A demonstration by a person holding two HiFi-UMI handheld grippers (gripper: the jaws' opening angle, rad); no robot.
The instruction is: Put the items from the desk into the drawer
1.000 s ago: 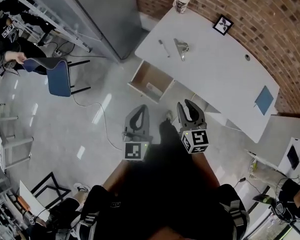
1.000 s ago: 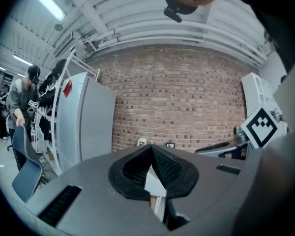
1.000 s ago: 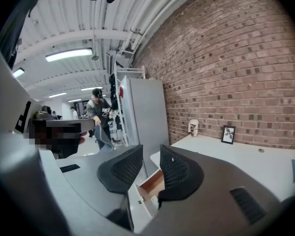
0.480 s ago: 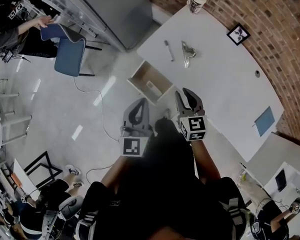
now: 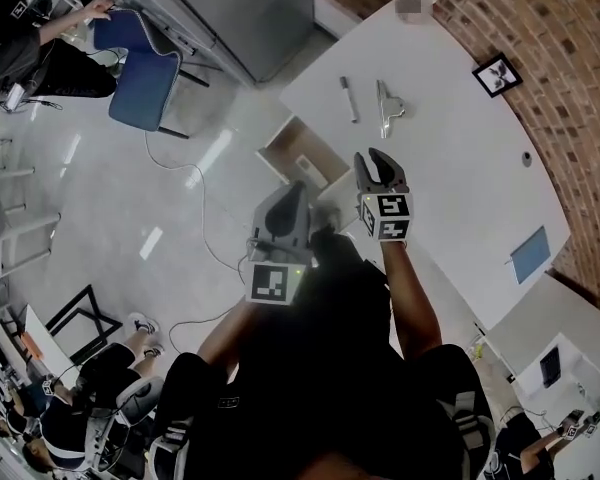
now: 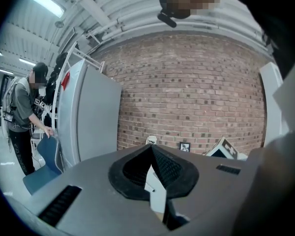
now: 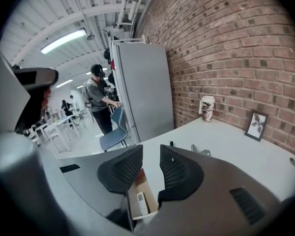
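Two items counted on the white counter beyond the open wooden drawer: one grey marker and one silver metal clip. We see the left gripper fingers clenched and empty, the right gripper fingers released and empty.

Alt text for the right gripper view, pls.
The right gripper has its jaws slightly apart with nothing between them, aimed over an open drawer holding a small white device. Beyond lies a white desk with a cup and a framed picture against a brick wall.
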